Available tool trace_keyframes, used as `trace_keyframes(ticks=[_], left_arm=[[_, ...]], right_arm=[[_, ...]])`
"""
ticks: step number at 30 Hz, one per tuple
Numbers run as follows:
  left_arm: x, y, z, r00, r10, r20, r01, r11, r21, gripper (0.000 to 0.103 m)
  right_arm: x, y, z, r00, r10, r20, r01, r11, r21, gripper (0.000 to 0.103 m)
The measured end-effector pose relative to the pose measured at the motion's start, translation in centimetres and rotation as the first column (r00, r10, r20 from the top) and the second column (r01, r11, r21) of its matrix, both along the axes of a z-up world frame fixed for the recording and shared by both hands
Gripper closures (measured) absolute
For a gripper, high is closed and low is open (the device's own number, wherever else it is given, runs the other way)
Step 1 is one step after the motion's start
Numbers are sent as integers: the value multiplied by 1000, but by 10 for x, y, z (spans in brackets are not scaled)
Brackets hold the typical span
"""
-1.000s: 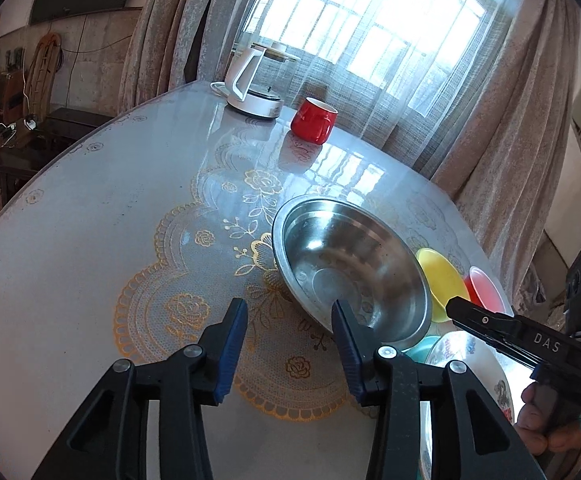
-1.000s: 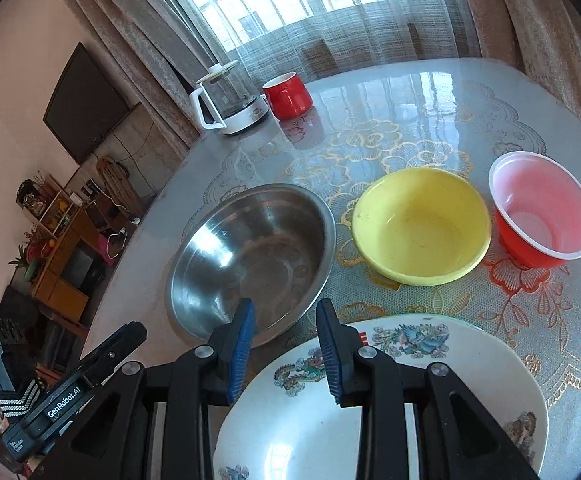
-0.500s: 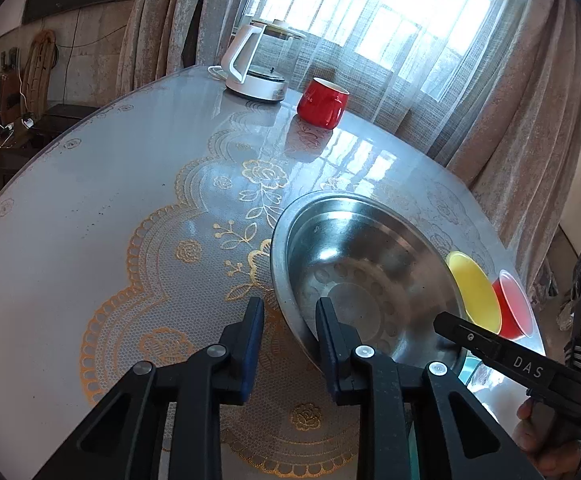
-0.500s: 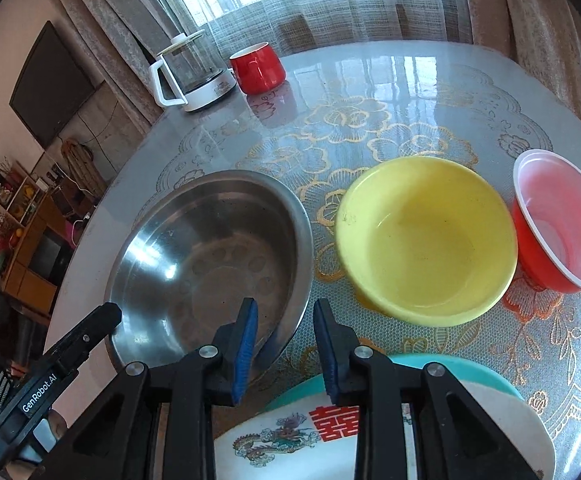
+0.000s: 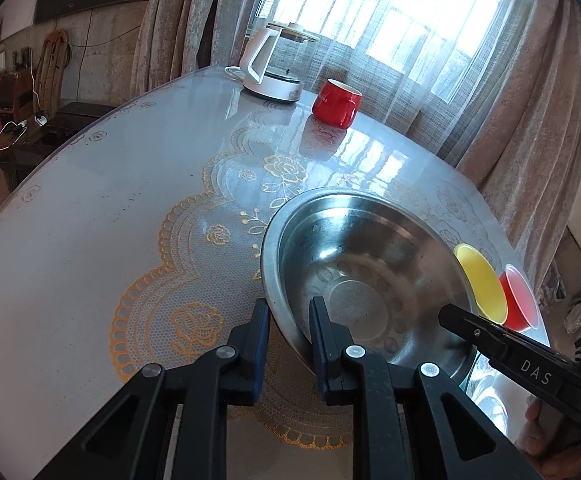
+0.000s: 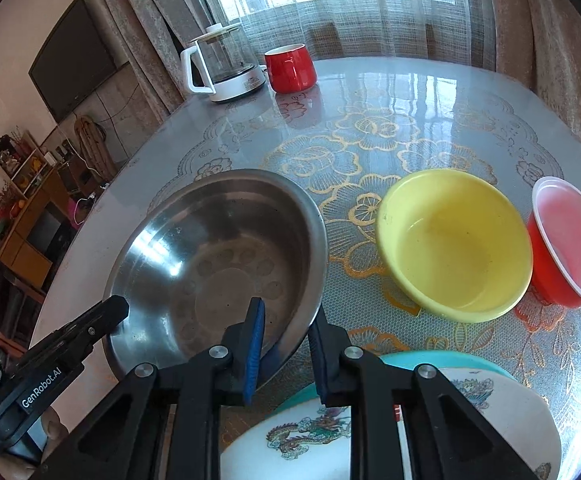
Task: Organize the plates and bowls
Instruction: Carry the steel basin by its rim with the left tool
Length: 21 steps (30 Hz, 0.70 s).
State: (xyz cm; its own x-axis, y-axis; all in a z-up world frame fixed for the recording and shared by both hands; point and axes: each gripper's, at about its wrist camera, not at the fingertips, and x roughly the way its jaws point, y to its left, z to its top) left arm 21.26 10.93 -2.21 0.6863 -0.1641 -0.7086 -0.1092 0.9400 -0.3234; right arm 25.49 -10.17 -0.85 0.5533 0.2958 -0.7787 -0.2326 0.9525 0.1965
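A wide steel bowl (image 5: 370, 264) (image 6: 210, 248) sits on the lace-patterned table. My left gripper (image 5: 289, 320) straddles its near-left rim, one finger outside and one inside, jaws closing onto the wall. On the opposite side, my right gripper (image 6: 286, 328) has the rim between its blue pads, jaws likewise closing on it. Right of the steel bowl stand a yellow bowl (image 6: 450, 240) and a red plastic bowl (image 6: 570, 248). Under the right gripper lies a white painted plate (image 6: 490, 400) on a teal plate (image 6: 430, 360).
A glass kettle (image 6: 222, 68) and a red mug (image 6: 290, 68) stand at the table's far side by the curtained window. The table edge (image 5: 50, 168) curves away at the left. A hand (image 5: 538, 440) holds the right gripper.
Both grippers have moved in onto the steel bowl's rim from opposite sides and their jaws have narrowed around it. The painted plate has slid lower in the right wrist view.
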Motion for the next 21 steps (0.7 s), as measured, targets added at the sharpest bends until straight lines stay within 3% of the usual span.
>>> trace_keyframes(ticks=[12,21], left_arm=[[-46,22,9,1000,13,5,-13,997,72,83],[-83,43,1,999,39,-14,-39,998,54,83]], right_arm=[[-42,30,9,995,96,10,-96,995,-2,82],[-77,46,4,987,159,-12,-158,986,45,80]])
